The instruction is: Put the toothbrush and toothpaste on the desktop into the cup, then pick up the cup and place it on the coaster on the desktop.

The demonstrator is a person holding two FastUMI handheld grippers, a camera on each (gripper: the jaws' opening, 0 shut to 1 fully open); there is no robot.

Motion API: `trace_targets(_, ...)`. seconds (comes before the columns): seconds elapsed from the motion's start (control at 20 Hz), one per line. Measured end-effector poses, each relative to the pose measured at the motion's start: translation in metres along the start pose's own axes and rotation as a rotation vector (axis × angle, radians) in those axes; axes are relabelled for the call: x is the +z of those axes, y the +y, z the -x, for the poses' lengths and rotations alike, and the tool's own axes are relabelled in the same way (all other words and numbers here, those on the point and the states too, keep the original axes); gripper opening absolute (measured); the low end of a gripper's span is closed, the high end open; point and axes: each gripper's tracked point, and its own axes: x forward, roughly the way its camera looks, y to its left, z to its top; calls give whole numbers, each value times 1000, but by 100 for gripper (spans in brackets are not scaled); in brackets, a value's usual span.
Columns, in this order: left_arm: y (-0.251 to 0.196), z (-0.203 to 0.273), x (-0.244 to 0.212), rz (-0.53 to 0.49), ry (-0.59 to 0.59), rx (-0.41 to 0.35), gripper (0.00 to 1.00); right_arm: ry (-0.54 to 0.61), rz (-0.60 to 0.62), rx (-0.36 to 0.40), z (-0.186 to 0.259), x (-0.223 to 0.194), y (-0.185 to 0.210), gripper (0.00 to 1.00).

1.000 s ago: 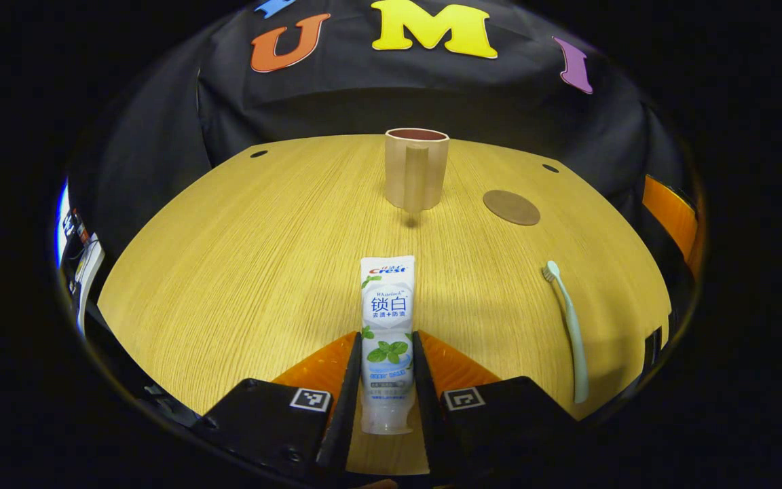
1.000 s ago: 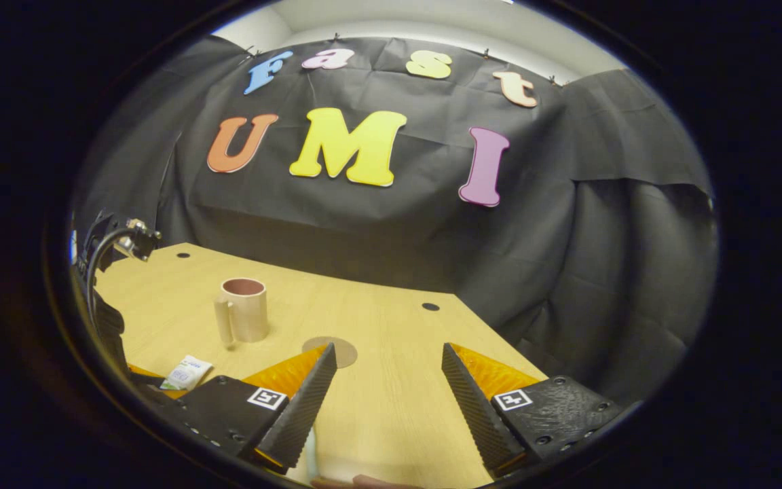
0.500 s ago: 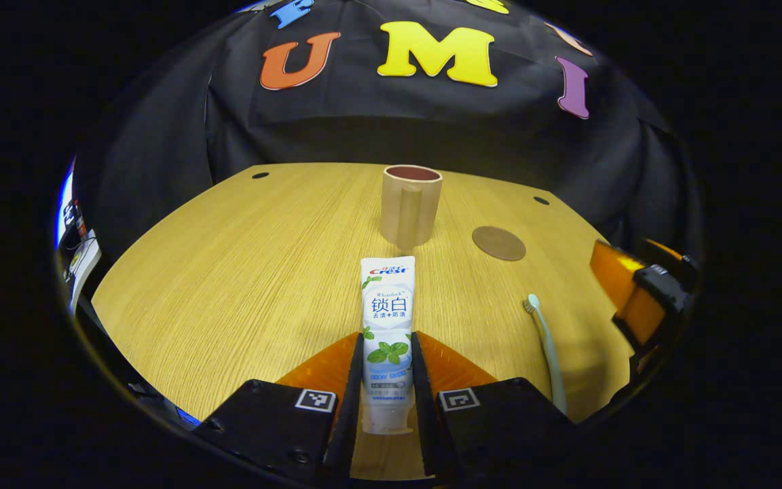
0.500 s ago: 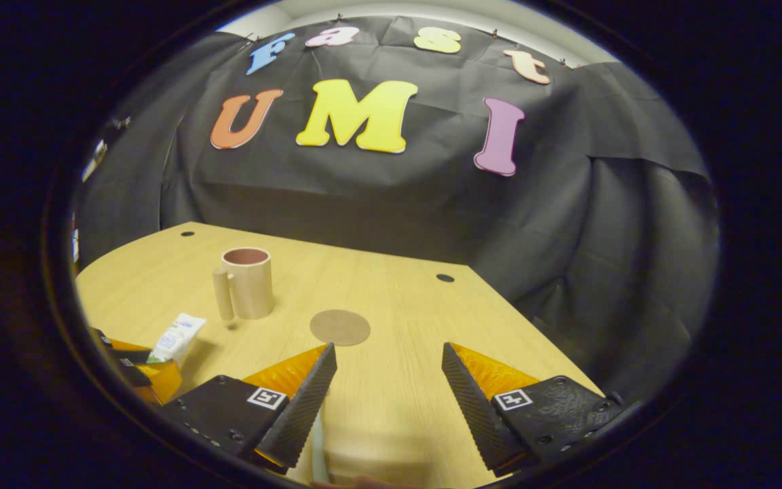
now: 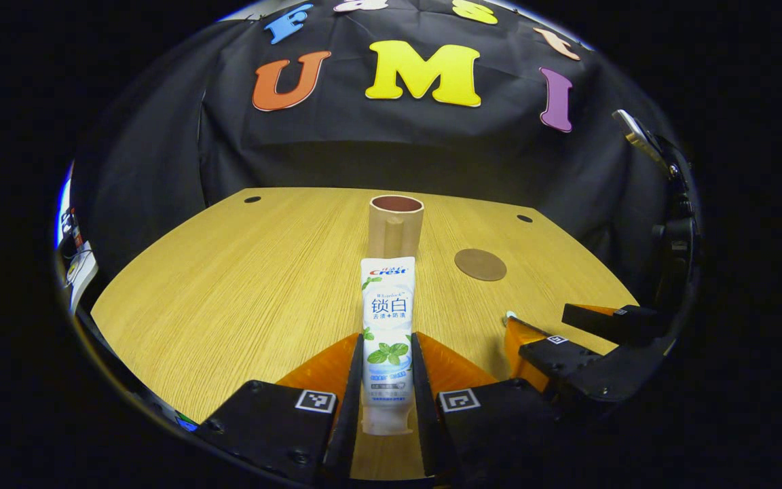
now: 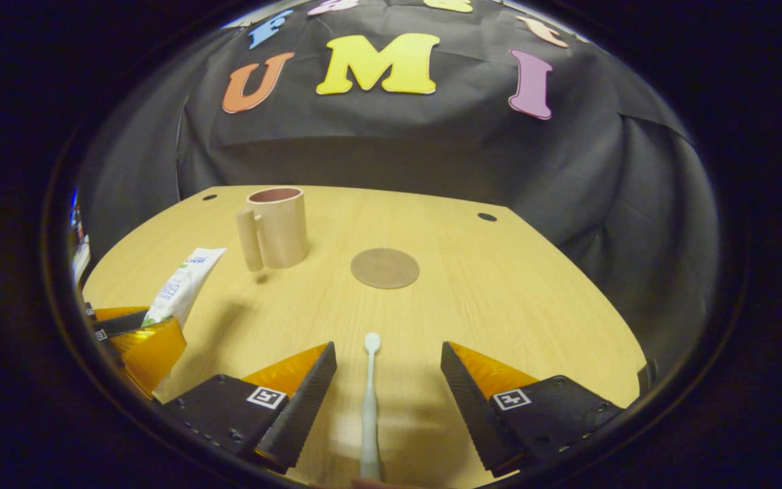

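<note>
Toothpaste tube point(image 5: 388, 319): we see it clamped between both fingers of the left hand-held gripper point(image 5: 386, 380), nozzle end toward the camera, raised off the surface point(image 5: 241, 285). Toothbrush point(image 6: 369, 401): lying on the surface between the spread-apart fingers of the right hand-held gripper point(image 6: 385, 380), untouched. Cup point(image 6: 275, 227): upright farther back, handle toward us. Round coaster point(image 6: 385, 267): just beside the cup, bare.

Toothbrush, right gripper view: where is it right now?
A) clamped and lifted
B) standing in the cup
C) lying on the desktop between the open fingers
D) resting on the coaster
C: the toothbrush lies flat on the desktop, between the spread fingers of the right gripper, neither touching it.
</note>
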Motion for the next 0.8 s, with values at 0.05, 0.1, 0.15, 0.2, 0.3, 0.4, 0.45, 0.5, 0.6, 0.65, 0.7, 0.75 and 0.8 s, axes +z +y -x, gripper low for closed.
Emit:
trace_targets(0.05,1,0,0,-4,1,10,41,21,-4,-15,-3,-6,-2,94)
trace_targets(0.1,3,0,3,-13,-9,23,41,44,-5,-26,-6,-12,-4,93)
trace_targets(0.15,1,0,3,-21,-19,25,41,77,-12,-17,-7,-18,-2,93)
trace_targets(0.2,1,0,3,-20,-24,18,41,78,-38,1,-7,-18,0,91)
trace_targets(0.3,2,-1,1,-10,-24,14,41,105,-92,48,-10,-20,6,83)
trace_targets(0.4,2,-2,0,-7,-19,25,41,108,-105,80,-13,-21,10,65)
trace_targets(0.45,2,-2,-2,-10,-12,29,41,110,-80,87,-12,-23,9,64)
trace_targets(0.5,0,-2,-3,-11,-3,20,41,95,-87,108,-14,-21,13,64)
trace_targets(0.6,1,-1,-3,-9,6,6,41,96,-103,121,-13,-21,15,31)
trace_targets(0.65,1,-1,-4,-12,11,0,41,94,-93,127,-15,-21,16,31)
trace_targets(0.7,2,-1,-4,-12,16,-1,41,100,-116,139,-18,-26,18,30)
trace_targets(0.75,2,-2,-5,-10,19,3,41,96,-143,142,-11,-19,17,5)
trace_targets(0.8,3,-2,-4,-11,20,10,41,104,-148,148,-13,-21,16,3)
